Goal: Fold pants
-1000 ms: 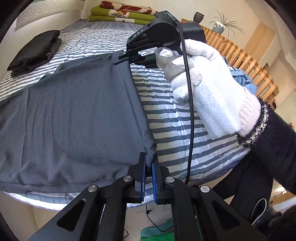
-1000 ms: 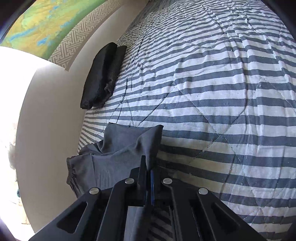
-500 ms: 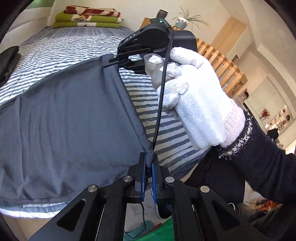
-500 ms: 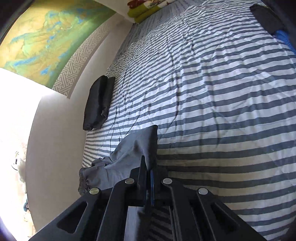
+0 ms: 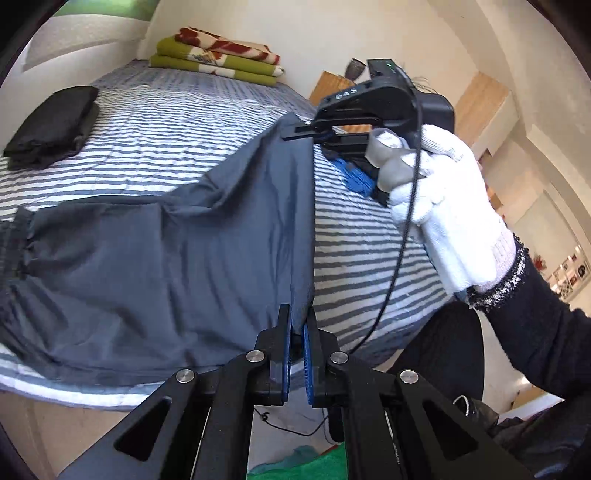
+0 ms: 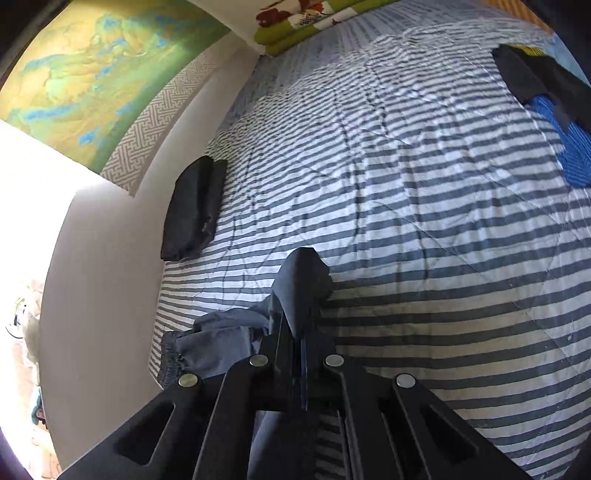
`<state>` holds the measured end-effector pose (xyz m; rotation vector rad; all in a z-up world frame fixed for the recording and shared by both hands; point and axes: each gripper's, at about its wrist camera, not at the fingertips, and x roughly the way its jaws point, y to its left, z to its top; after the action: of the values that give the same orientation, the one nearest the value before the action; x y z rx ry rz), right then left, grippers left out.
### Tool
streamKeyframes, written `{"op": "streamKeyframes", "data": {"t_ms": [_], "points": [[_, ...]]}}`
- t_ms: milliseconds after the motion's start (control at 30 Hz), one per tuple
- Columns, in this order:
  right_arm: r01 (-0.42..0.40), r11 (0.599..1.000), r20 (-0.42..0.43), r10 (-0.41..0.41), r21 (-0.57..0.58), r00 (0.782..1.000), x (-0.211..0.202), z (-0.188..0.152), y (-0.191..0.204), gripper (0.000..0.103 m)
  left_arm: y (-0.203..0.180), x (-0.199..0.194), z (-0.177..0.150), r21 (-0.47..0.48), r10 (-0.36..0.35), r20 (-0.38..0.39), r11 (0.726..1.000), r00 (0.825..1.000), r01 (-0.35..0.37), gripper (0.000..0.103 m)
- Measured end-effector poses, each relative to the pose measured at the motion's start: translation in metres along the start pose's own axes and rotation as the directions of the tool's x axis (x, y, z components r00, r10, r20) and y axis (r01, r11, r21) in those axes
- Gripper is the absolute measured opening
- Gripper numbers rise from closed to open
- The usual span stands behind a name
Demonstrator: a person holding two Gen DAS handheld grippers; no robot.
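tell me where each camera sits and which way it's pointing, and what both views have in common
Left wrist: rides on the left claw, facing across the striped bed; shows the grey pants, the right claw and the gloved right hand.
Right wrist: rides on the right claw, looking down the bed toward the wall; only its own fingers show.
Shared: the pants, folded black garment, green blankets.

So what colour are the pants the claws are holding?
Dark grey, plain with no pattern. The pants show best in the left wrist view, spread over the striped bed cover.
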<state>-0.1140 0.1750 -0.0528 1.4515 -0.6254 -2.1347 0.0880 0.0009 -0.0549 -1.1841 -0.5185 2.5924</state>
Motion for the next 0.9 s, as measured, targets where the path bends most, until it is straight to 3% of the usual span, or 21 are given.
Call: {"op": "streamKeyframes", "data": {"t_ms": [100,233,467,533,567,600,633,767,833,900], "points": [[0.0,0.998,0.004,0.001,-0.066,1.0,0.01,0.0,0.045,0.002,0.035,-0.028,-0.001,-0.084,0.006,0.033,0.996,0.999,-0.003,0.005],[0.02,0.993,0.011,-0.019,-0.119,1.0,0.016,-0.008,0.069,0.002,0.031,-0.031,-0.006,-0.039,0.0,0.02,0.999,1.0,0.001,0.005],[0.065,0.998,0.024,-0.066,0.018,0.998,-0.005,-0.01,-0.006,0.002,-0.067,0.049,-0.01,0.152,-0.103,-0.125,0.981,0.987,0.121,0.006],[0.08,0.995,0.02,-0.081,0.051,0.997,-0.009,-0.01,-0.031,0.002,-0.086,0.077,-0.012,0.183,-0.119,-0.2,0.971,0.973,0.156,0.013],[0.087,0.994,0.016,-0.089,0.06,0.996,-0.009,-0.01,-0.042,0.002,-0.091,0.089,-0.013,0.177,-0.124,-0.241,0.97,0.963,0.169,0.025],[0.098,0.993,0.01,-0.099,0.072,0.995,-0.007,-0.01,-0.053,0.002,-0.093,0.096,-0.013,0.169,-0.126,-0.258,0.97,0.958,0.174,0.03],[0.101,0.992,0.0,-0.101,0.081,0.995,-0.004,-0.01,-0.062,0.002,-0.094,0.098,-0.013,0.169,-0.122,-0.261,0.971,0.957,0.17,0.03],[0.08,0.992,-0.029,-0.077,0.102,0.997,0.011,-0.011,-0.086,0.002,-0.071,0.081,0.001,0.164,-0.063,-0.25,0.981,0.966,0.106,0.032],[0.059,0.993,-0.029,-0.056,0.101,0.998,0.013,-0.011,-0.089,0.002,-0.044,0.076,0.02,0.15,0.034,-0.213,0.989,0.976,-0.002,0.032],[0.034,0.995,-0.027,-0.032,0.096,0.999,0.012,-0.011,-0.089,0.002,-0.016,0.085,0.044,0.145,0.139,-0.189,0.983,0.972,-0.113,0.03]]}}
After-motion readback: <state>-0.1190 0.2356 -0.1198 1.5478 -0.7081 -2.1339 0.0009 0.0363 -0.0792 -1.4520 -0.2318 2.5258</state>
